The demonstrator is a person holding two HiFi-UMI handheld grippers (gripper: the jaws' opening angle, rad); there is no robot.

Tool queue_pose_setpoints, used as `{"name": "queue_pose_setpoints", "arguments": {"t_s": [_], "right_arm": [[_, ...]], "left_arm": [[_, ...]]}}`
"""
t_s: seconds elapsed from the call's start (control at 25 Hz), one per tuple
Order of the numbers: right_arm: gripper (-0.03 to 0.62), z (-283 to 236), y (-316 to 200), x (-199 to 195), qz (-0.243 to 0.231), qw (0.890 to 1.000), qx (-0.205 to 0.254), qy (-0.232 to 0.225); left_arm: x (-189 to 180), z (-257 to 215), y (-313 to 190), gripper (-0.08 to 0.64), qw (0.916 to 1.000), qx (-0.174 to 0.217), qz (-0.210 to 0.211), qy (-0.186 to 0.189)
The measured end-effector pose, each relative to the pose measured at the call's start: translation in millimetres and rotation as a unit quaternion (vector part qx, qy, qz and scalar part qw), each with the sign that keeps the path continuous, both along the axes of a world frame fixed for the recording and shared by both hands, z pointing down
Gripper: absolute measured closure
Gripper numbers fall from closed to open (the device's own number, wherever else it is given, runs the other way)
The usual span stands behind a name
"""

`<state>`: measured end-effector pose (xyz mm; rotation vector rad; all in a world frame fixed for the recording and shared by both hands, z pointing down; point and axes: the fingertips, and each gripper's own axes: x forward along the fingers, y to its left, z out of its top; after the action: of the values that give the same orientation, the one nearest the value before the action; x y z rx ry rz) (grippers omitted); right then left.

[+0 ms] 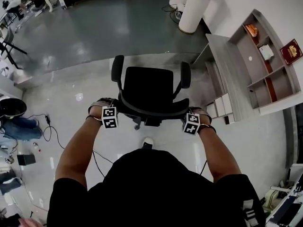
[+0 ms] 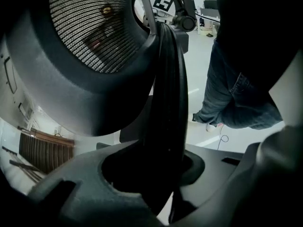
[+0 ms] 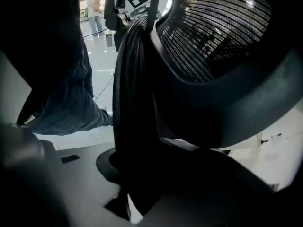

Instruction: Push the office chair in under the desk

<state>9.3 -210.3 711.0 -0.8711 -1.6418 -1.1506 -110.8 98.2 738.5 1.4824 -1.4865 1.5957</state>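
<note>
Chair (image 1: 149,91) stands on the floor beside the bench (image 1: 232,77), not under it. Left gripper (image 1: 106,110) and right gripper (image 1: 195,115) fingers clamp its backrest rim (image 2: 168,103). Uneven pushing could swing it into the bench edge.

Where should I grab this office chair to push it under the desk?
The backrest's thin top rim, from behind: its slim edge fits the jaws. Left hand-held gripper and right hand-held gripper grip it near either end.
</note>
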Motion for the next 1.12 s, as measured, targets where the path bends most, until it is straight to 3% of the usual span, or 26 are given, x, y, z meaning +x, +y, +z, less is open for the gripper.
{"name": "queue_pose_setpoints", "arguments": {"t_s": [0.64,1.12], "right_arm": [[0.472,-0.2,-102.5,5.5,0.116,0.993,0.004,-0.011],[0.476,-2.1,-121.7,-0.2,0.182,0.983,-0.002,-0.025]], "left_arm": [[-67.2,-3.3,-140.8,0.426,0.9935,0.008,0.113,-0.009],[-108.6,-5.6,-189.7,0.426,0.9842,0.005,0.177,-0.005]]}}
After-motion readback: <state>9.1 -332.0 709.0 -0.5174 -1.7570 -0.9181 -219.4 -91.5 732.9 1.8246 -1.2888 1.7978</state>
